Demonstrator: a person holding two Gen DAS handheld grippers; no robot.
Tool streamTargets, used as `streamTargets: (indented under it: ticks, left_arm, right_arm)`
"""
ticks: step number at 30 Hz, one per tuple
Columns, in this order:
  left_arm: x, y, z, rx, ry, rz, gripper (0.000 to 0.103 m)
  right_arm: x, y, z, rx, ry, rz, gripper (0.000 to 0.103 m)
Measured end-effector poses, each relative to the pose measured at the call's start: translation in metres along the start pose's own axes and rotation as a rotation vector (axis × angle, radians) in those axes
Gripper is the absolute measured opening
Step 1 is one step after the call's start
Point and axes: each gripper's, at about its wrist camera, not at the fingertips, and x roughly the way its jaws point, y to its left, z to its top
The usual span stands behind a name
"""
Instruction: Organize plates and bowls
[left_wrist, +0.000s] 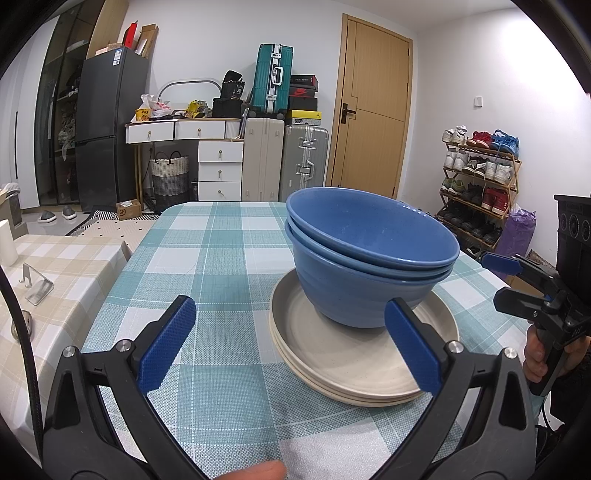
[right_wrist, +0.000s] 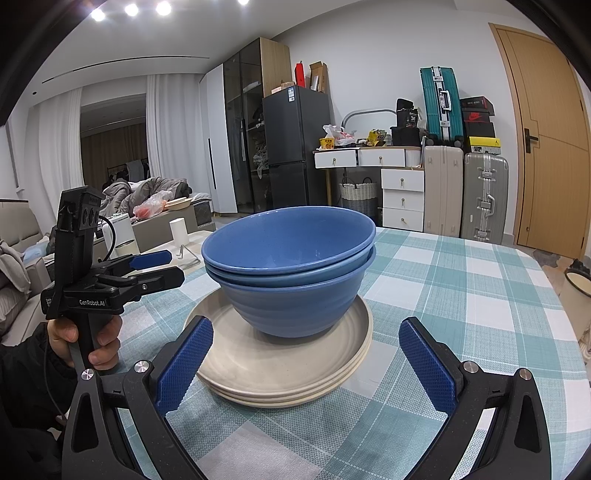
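Three blue bowls (left_wrist: 369, 254) (right_wrist: 291, 258) sit nested and upright on a stack of three cream plates (left_wrist: 343, 365) (right_wrist: 280, 365), on the teal checked tablecloth (left_wrist: 221, 240) (right_wrist: 461, 295). My left gripper (left_wrist: 290, 310) (right_wrist: 175, 266) is open on the stack's left side, just short of the plates, and holds nothing. Opposite it, my right gripper (right_wrist: 306, 328) (left_wrist: 493, 278) is open too, its blue pads (right_wrist: 184, 365) either side of the plates' near rim without touching.
A lower table with a beige checked cloth (left_wrist: 55, 266) stands to the left and carries a metal stand (left_wrist: 35, 288) and a white cylinder (right_wrist: 179, 230). Suitcases (left_wrist: 303, 162), drawers (left_wrist: 219, 170), a door (left_wrist: 373, 110) and a shoe rack (left_wrist: 476, 177) line the far wall.
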Motion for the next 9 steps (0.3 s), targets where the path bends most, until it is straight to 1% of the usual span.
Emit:
streamTargets:
  ticks: [9]
  left_arm:
    - [0.0018, 0.0011, 0.0007, 0.001, -0.001, 0.0, 0.102]
  right_arm:
    - [0.0, -0.0001, 0.0003, 0.0, 0.0, 0.0, 0.103]
